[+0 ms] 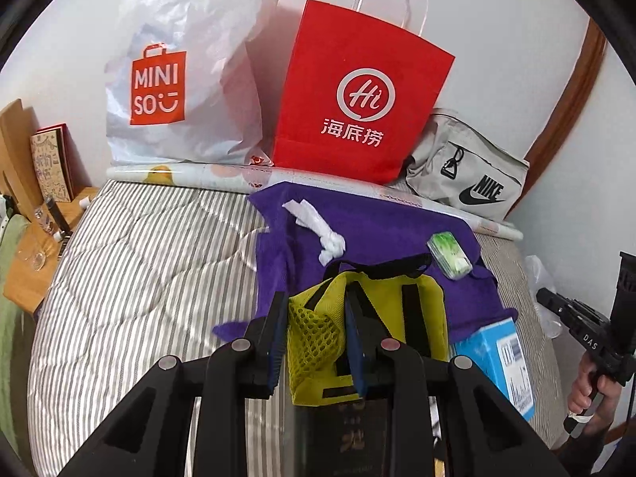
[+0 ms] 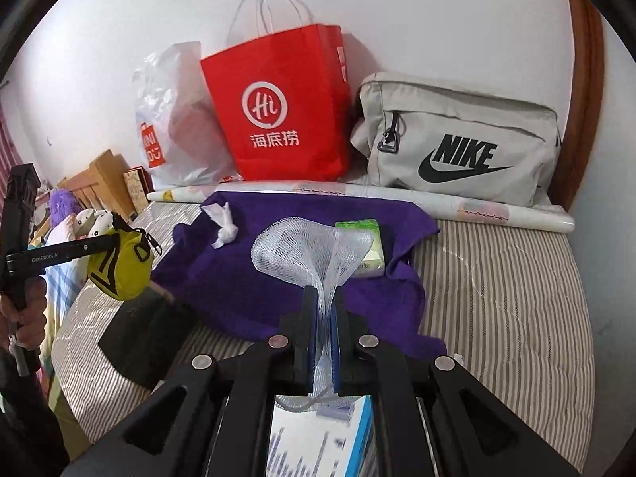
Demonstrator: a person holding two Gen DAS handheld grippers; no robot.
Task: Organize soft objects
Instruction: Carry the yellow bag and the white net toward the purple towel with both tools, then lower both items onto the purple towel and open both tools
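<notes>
My left gripper [image 1: 316, 302] is shut on a yellow mesh pouch [image 1: 318, 338] with black straps and holds it above the bed; the pouch also shows in the right wrist view [image 2: 123, 262]. My right gripper [image 2: 322, 298] is shut on a white foam net sleeve [image 2: 310, 250], which fans out above its fingers. A purple towel [image 2: 278, 278] lies spread on the striped bed [image 2: 497, 298]. On the towel lie a knotted white tissue [image 1: 322, 230] and a green tissue pack [image 1: 449, 254]. A blue box [image 1: 501, 361] sits at the towel's near right edge.
Along the wall stand a white Miniso plastic bag [image 1: 179, 71], a red paper bag [image 1: 357, 91] and a grey Nike bag [image 2: 457, 139], behind a rolled poster [image 2: 477, 208]. A wooden bedside shelf [image 1: 35, 262] with small items is at left. A black flat object [image 2: 143, 330] lies on the bed.
</notes>
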